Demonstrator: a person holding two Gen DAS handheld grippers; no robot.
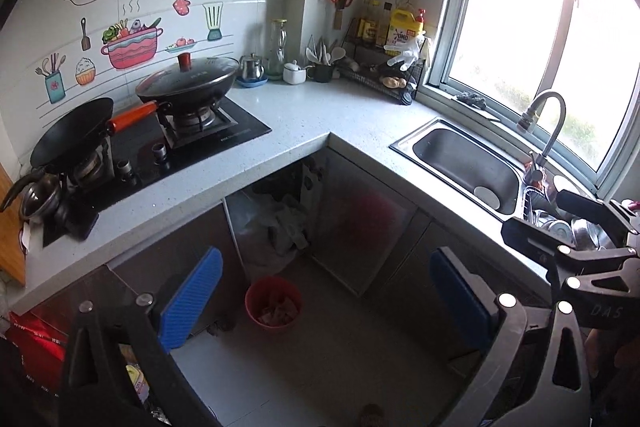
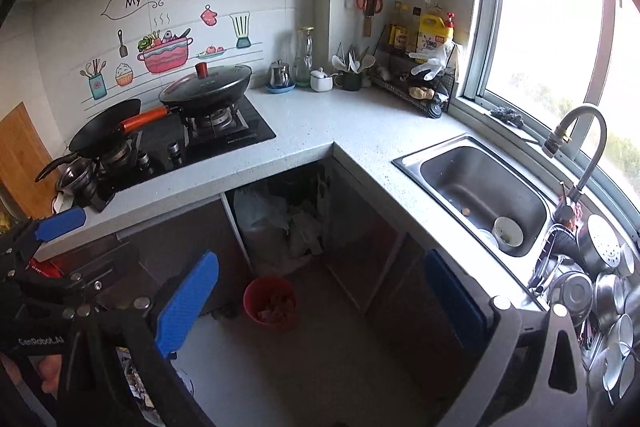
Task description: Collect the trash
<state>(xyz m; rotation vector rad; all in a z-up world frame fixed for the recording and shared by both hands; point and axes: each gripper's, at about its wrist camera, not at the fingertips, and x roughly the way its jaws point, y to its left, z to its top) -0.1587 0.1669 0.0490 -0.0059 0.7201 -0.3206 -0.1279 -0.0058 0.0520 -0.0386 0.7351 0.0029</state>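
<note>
Both the left gripper (image 1: 324,301) and right gripper (image 2: 320,301) are hanging with jaws apart, gripping nothing. The red bin (image 1: 273,301) is sitting on the floor below the counter (image 1: 304,123), holding scraps. A bowl (image 2: 508,231) is lying in the sink (image 2: 412,159).

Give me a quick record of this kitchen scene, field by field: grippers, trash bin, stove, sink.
left gripper: open, holds nothing
right gripper: open, holds nothing
red bin: on the floor by the open cabinet, scraps inside
plastic bags: stuffed in the open cabinet
stove: lidded wok at back, open wok in front
sink: a white cup lies in it
</note>
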